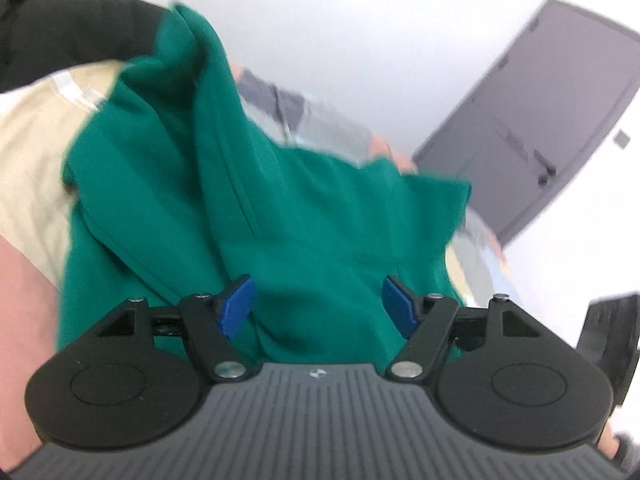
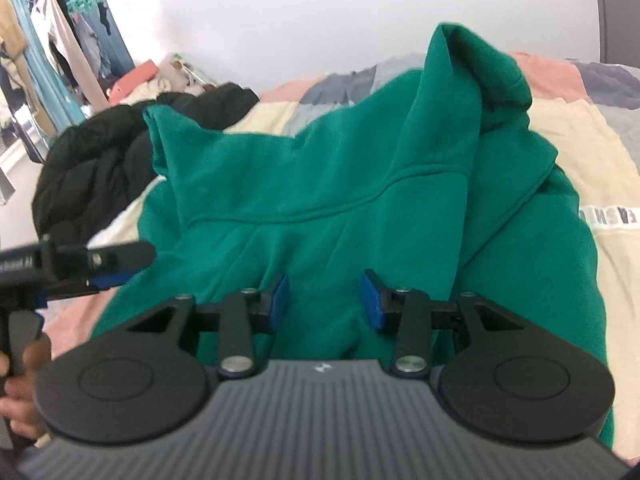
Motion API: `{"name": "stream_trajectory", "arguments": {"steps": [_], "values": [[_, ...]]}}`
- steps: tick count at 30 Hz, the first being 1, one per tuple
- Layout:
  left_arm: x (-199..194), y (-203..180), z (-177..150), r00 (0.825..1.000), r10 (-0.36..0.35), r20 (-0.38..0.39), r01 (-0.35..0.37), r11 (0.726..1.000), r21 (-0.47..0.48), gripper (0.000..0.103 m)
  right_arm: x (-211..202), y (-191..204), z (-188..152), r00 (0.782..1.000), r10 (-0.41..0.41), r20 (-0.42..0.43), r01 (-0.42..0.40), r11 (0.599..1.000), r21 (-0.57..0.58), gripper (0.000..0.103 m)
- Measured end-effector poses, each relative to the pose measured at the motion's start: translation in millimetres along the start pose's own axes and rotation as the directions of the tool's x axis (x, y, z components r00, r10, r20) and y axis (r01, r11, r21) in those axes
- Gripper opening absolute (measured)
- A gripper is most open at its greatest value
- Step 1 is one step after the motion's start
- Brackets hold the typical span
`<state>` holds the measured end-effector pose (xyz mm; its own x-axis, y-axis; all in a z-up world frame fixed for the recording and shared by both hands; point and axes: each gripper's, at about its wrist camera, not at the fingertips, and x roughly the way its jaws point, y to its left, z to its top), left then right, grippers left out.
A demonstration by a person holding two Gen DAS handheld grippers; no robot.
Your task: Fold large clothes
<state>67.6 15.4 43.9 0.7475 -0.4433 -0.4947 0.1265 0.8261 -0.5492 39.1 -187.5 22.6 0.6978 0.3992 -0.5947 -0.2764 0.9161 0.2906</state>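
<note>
The green hoodie lies rumpled across the middle of the bed, on its patchwork cover of cream, pink and grey, with one bunched peak standing up toward the far edge. A black puffy jacket sits heaped at the bed's left side, touching the hoodie's edge.

The right gripper is spread wide, blue pads apart, holding nothing, low over the green cloth. The left gripper is likewise released, jaws wide above the hoodie; the blur makes it hard to say whether its pads brush the fabric. A grey door stands in the white wall beyond.
</note>
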Motion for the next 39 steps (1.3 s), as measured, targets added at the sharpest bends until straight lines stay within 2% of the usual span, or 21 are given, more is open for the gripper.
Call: {"name": "stream_trajectory", "arguments": {"steps": [3, 5, 9, 15, 19, 20, 21, 22, 24, 25, 26, 27, 28, 30, 32, 34, 36, 39], "values": [[-8, 12, 15, 0.998, 0.021, 0.067, -0.019, 0.999, -0.038, 0.076, -9, -2, 11, 0.999, 0.021, 0.043, -0.022, 1.0, 0.018, 0.043], [-3, 17, 29, 0.993, 0.074, 0.091, -0.07, 0.997, -0.045, 0.076, -11, -6, 22, 0.997, 0.019, 0.07, -0.022, 0.999, 0.031, 0.044], [12, 30, 60, 0.979, 0.161, 0.123, -0.158, 0.987, -0.034, 0.076, -8, -18, 47, 0.992, -0.045, 0.119, 0.041, 0.999, 0.035, 0.065], [45, 42, 101, 0.953, 0.258, 0.159, -0.261, 0.965, -0.001, 0.076, 20, -57, 96, 0.975, -0.137, 0.173, 0.118, 0.986, 0.115, 0.066], [70, 57, 108, 0.959, 0.236, 0.158, -0.231, 0.972, -0.051, 0.075, 54, -78, 111, 0.973, -0.168, 0.159, 0.146, 0.979, 0.14, 0.066], [74, 60, 108, 0.962, 0.224, 0.156, -0.218, 0.974, -0.06, 0.075, 60, -81, 111, 0.975, -0.158, 0.155, 0.136, 0.98, 0.144, 0.064], [78, 61, 108, 0.963, 0.216, 0.161, -0.209, 0.976, -0.06, 0.075, 63, -86, 109, 0.976, -0.147, 0.162, 0.122, 0.98, 0.156, 0.056], [81, 63, 108, 0.96, 0.212, 0.184, -0.205, 0.977, -0.058, 0.072, 65, -90, 106, 0.976, -0.137, 0.171, 0.108, 0.98, 0.167, 0.052], [86, 63, 110, 0.953, 0.213, 0.216, -0.208, 0.977, -0.048, 0.062, 68, -101, 102, 0.974, -0.12, 0.193, 0.082, 0.978, 0.193, 0.037], [90, 63, 112, 0.954, 0.213, 0.211, -0.206, 0.977, -0.054, 0.047, 68, -106, 99, 0.973, -0.111, 0.204, 0.065, 0.973, 0.22, 0.033], [92, 65, 115, 0.958, 0.203, 0.204, -0.193, 0.979, -0.067, 0.027, 67, -114, 96, 0.973, -0.096, 0.209, 0.04, 0.966, 0.256, 0.023], [93, 66, 115, 0.963, 0.184, 0.198, -0.172, 0.982, -0.076, 0.017, 66, -120, 93, 0.973, -0.088, 0.215, 0.024, 0.959, 0.283, 0.019], [92, 67, 116, 0.965, 0.178, 0.194, -0.165, 0.983, -0.083, 0.014, 64, -124, 90, 0.971, -0.082, 0.223, 0.013, 0.955, 0.298, 0.017], [83, 66, 115, 0.961, 0.172, 0.215, -0.158, 0.984, -0.08, 0.01, 58, -128, 86, 0.967, -0.073, 0.242, -0.004, 0.952, 0.305, 0.012], [69, 68, 113, 0.964, 0.14, 0.227, -0.119, 0.987, -0.106, 0.009, 51, -128, 86, 0.96, -0.051, 0.274, -0.037, 0.952, 0.305, 0.011], [53, 70, 111, 0.964, 0.121, 0.237, -0.088, 0.985, -0.146, 0.009, 39, -124, 88, 0.938, -0.025, 0.345, -0.081, 0.954, 0.29, 0.011], [37, 70, 107, 0.959, 0.121, 0.255, -0.081, 0.984, -0.16, 0.009, 28, -119, 90, 0.926, -0.027, 0.376, -0.083, 0.959, 0.272, 0.011], [27, 74, 95, 0.959, 0.149, 0.242, -0.108, 0.979, -0.174, 0.009, 24, -120, 87, 0.93, -0.036, 0.366, -0.075, 0.956, 0.285, 0.011]]}}
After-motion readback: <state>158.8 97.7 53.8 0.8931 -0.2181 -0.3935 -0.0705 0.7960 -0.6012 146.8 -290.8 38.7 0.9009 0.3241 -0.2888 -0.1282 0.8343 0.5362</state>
